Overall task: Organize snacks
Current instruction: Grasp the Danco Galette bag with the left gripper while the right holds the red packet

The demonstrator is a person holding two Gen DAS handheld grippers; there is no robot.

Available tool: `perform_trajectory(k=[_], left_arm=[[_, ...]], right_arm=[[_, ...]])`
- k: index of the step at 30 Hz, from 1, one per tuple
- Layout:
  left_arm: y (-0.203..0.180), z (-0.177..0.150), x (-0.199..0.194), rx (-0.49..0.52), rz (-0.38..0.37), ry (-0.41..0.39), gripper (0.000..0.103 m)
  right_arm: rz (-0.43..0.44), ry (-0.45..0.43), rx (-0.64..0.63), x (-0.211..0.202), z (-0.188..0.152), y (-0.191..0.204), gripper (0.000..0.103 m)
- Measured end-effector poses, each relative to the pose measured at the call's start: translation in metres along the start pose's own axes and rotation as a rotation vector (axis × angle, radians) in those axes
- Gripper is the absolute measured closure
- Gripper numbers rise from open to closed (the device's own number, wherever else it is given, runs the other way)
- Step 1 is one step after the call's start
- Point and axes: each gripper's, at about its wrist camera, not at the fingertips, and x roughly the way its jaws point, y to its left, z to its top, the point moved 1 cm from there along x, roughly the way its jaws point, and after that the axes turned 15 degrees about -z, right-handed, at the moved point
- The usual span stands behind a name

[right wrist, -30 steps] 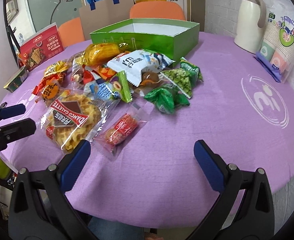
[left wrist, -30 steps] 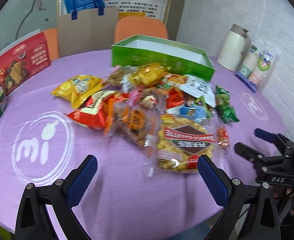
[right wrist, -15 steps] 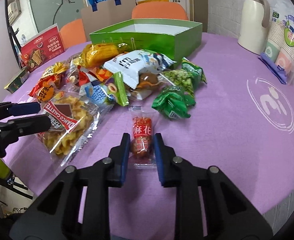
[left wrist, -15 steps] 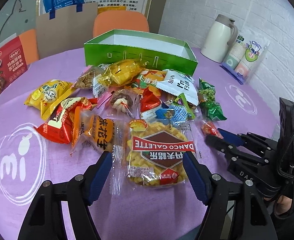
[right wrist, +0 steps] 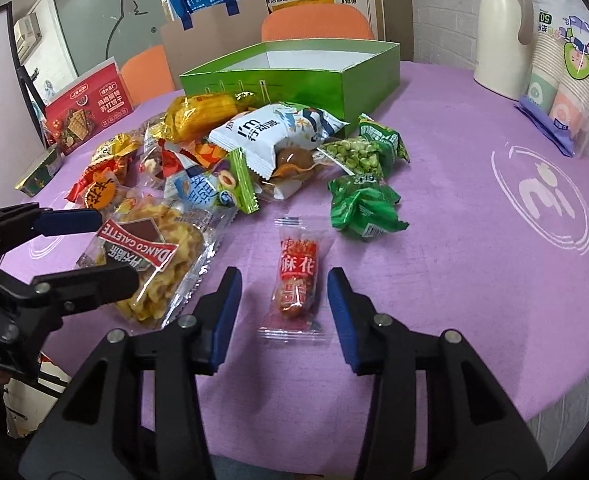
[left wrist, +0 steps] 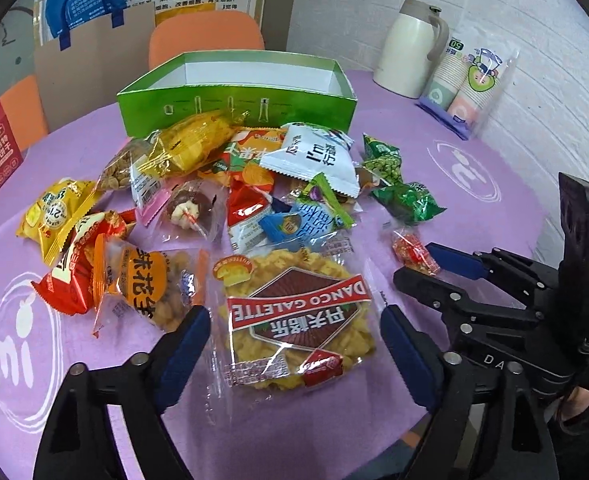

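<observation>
With the green box (right wrist: 294, 76) empty and every snack lying in front of it, sorting is unstarted: my right gripper (right wrist: 282, 312) has just reopened, straddling the red mahua packet (right wrist: 296, 276) without contact.

Bare cloth (right wrist: 474, 280) lies open right of the snack pile (right wrist: 254, 148). The pile crowds the green box (right wrist: 334, 80) front.
</observation>
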Motion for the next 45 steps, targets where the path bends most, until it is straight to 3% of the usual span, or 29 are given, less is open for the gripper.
perform_trajectory(k=[4,9,14,16,21,22,23,25,28,31,33,34,35,37,43,45], left_arm=[[-0.003,0.002,0.023,0.036,0.059,0.064,0.010],[0.004,0.000,0.026,0.011,0.045,0.016,0.005],[0.002,-0.004,0.033,0.075,0.062,-0.015,0.001],[0.004,-0.004,0.032,0.066,0.055,-0.024,0.003],[-0.002,-0.006,0.021,0.082,0.072,-0.040,0.024],[-0.004,-0.006,0.015,0.087,0.051,-0.060,0.041],[-0.006,-0.005,0.007,0.085,0.021,-0.082,0.064],[-0.011,-0.001,-0.006,0.081,-0.041,-0.094,0.090],[-0.007,0.001,-0.004,0.085,0.016,-0.071,0.091],[0.010,-0.004,-0.003,-0.009,0.008,-0.059,0.087],[0.015,-0.009,-0.014,-0.037,0.019,-0.080,0.062],[0.018,-0.012,-0.020,-0.049,0.046,-0.090,0.030],[0.021,-0.015,-0.027,-0.074,0.086,-0.103,0.007],[0.031,-0.021,-0.037,-0.148,0.131,-0.125,0.004],[0.049,-0.036,-0.011,-0.297,0.040,-0.019,0.004],[0.044,-0.033,-0.008,-0.299,0.034,-0.025,0.002]], right_arm=[[-0.015,0.006,-0.001,0.000,-0.005,-0.004,0.056],[-0.006,0.004,0.002,0.001,-0.003,-0.001,0.056],[-0.020,-0.010,0.002,0.003,-0.002,0.001,0.057],[-0.060,-0.019,-0.025,0.002,-0.004,0.003,0.079],[-0.029,-0.025,-0.006,-0.007,-0.004,-0.001,0.081],[-0.031,-0.038,-0.011,-0.012,-0.002,-0.001,0.081],[-0.026,-0.050,-0.010,-0.016,0.000,-0.002,0.081],[-0.007,-0.078,0.001,-0.025,0.006,-0.003,0.081],[-0.014,-0.103,-0.001,-0.031,0.011,-0.003,0.081],[-0.008,-0.086,-0.005,-0.028,0.008,-0.001,0.081],[-0.006,-0.075,-0.008,-0.025,0.006,-0.001,0.080],[-0.002,-0.072,-0.008,-0.023,0.006,0.000,0.080],[0.002,-0.072,-0.007,-0.022,0.006,0.001,0.080],[0.010,-0.070,-0.005,-0.019,0.007,0.002,0.080],[0.031,-0.049,-0.018,-0.011,0.007,0.008,0.080],[0.033,-0.040,-0.017,-0.009,0.006,0.008,0.080]])
